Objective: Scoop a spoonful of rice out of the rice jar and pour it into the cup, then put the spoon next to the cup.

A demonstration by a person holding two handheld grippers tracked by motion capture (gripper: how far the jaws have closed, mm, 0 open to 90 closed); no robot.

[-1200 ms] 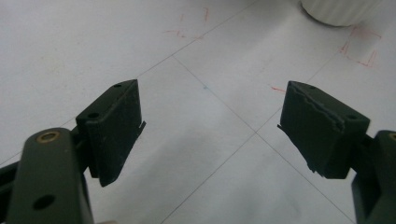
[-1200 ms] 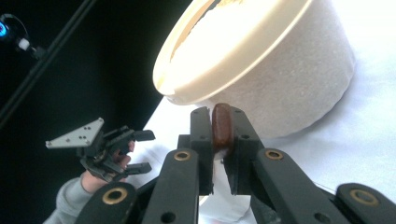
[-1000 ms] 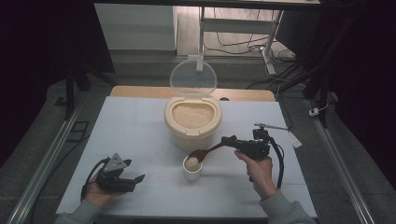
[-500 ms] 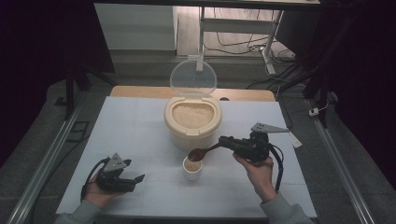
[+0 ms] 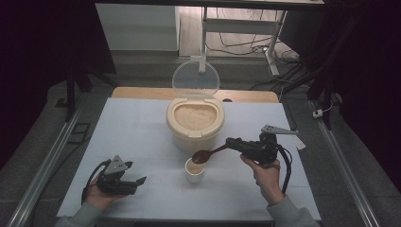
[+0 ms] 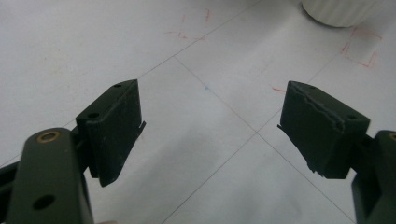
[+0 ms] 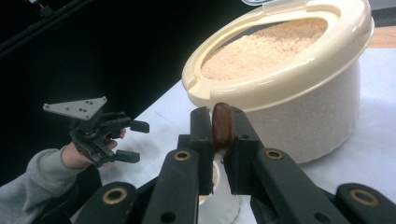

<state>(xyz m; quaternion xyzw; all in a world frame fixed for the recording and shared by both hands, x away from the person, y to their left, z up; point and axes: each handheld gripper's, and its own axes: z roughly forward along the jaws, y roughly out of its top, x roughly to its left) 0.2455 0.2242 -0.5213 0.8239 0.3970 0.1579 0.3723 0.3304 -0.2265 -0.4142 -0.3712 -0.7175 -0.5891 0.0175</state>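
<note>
Two tools, one rice container, one cup and one spoon lie within the scene. The right tool [image 5: 232, 142], held in the person's right hand [image 5: 265, 173], has its jaws pressed narrow on the handle of the single brown wooden spoon [image 5: 206, 154]; in the right gripper view the handle end [image 7: 222, 123] stands edge-on between the two black jaws. The spoon's bowl hangs just above the one small white cup [image 5: 194, 171], which stands on the white bench [image 5: 142, 142] just in front of the cream rice container [image 5: 195, 124]. The cup holds some grain. The container is filled with pale grain, and its one clear lid [image 5: 195, 79] stands raised at the back. The left tool [image 5: 138, 183] rests low at the near left of the bench, well apart from the cup, its jaws spread wide with nothing between them. Faint red pen marks [image 6: 362, 51] show on the bench surface; no readable writing or brand can be made out.
</note>
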